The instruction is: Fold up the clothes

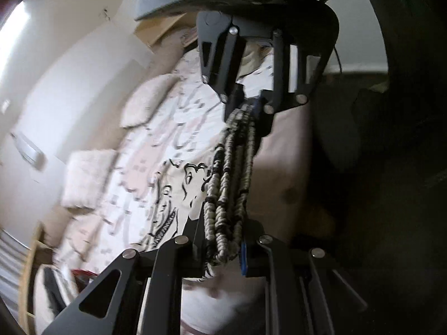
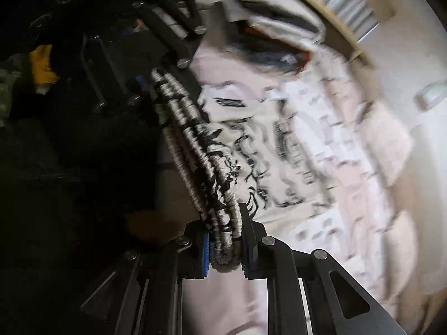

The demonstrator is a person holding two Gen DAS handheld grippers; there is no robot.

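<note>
A: Above the bed [image 1: 156,128], we've got both grippers clamped on the garment's gathered waistband [image 1: 226,195], left gripper [image 1: 223,254] and right gripper [image 2: 223,254].

B: Agreed. Garment [image 2: 268,167] hangs off the bed between us, probably no fold laid yet; blur's heavy.

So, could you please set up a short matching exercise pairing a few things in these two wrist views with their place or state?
Things:
1. left tool
2. right tool
3. gathered cream-and-black edge of the garment
4. fluffy cushion

Places or states:
A. stretched between both tools
B. lying on the patterned bedcover, beside the wall
C. shut on one end of the edge, seen in the left wrist view
D. shut on the other end, seen in the right wrist view

Pairs: 1-C, 2-D, 3-A, 4-B
</note>
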